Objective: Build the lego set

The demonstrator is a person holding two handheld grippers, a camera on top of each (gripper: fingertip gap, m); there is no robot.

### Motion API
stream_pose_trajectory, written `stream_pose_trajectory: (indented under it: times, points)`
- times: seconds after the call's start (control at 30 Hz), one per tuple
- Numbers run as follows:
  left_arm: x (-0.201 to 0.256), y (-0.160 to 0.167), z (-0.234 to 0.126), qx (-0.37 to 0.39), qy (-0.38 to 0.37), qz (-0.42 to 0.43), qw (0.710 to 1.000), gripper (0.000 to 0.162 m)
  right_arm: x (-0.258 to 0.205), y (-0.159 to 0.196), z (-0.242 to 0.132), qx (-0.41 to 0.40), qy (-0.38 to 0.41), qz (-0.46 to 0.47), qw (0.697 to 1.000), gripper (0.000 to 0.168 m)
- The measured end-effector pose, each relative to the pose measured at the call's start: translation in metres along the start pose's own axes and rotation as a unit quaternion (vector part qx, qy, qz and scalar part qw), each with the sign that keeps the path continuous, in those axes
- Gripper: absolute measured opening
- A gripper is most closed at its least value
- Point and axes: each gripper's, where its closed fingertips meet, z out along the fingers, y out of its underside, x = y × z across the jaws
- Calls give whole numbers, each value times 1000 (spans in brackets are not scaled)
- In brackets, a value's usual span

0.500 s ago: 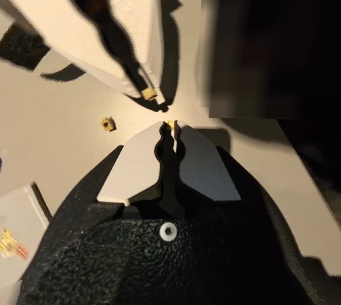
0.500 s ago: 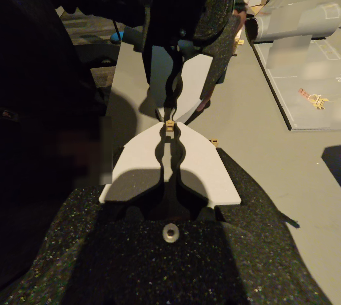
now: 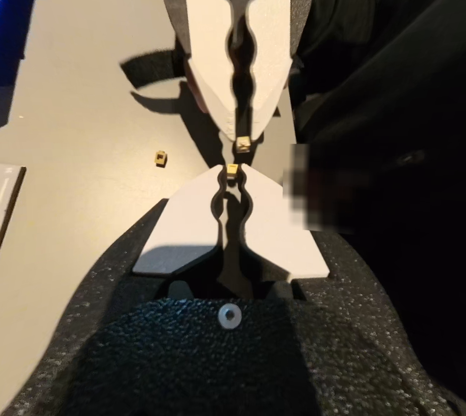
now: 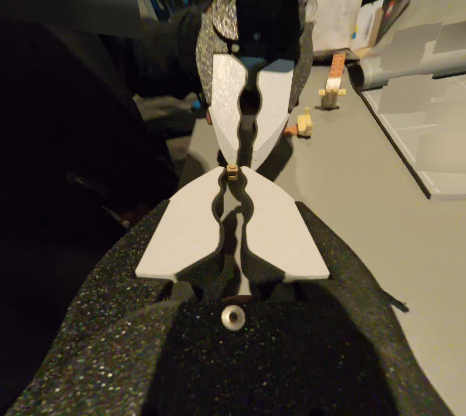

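**Two tiny bricks, tip to tip, not clicked yet**

Caught mid-air over the counter (image 3: 75, 76), nose to nose. Had the left tongs (image 3: 232, 169) clenched on a tan brick (image 3: 232, 172), pinched right at the very tips. Same deal across from it: right tongs (image 3: 243, 142) clamped on a second tan brick (image 3: 243, 147), hollow-looking face turned toward the camera. Sat just apart in the left wrist view, slightly off line, not touching as far as could be told. From the right wrist view, only showed the second tan brick (image 4: 232, 173) clearly, stud up, in the right tongs (image 4: 232, 171), with the left tongs (image 4: 243, 164) closing in behind it.

Looked like the joining step of the build, honestly: stud of one into the underside of the other. Probably called for a small sideways nudge to line the two up first, then a straight firm push while keeping both grips tight. Risked popping a brick out of the tips if pressed crooked.

Also spotted a loose brick (image 3: 161, 158) lying on the counter off to the side, plus two partly built bits (image 4: 305, 125) farther back beside a booklet (image 4: 428, 152).
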Motion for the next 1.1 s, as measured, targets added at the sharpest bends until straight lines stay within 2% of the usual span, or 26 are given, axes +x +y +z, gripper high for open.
stream_pose_trajectory:
  times: [0.17,0.47,1.1]
  points:
    - [9,-10,-10,17,18,-23,999,7,-5,-17,-2,58,-38,48,996,7]
    - [17,-14,-21,-4,43,-25,999,7,-3,-13,5,40,-34,59,997,7]
    - [17,-18,-24,-43,50,-30,997,7,-8,-24,7,78,-36,61,994,7]
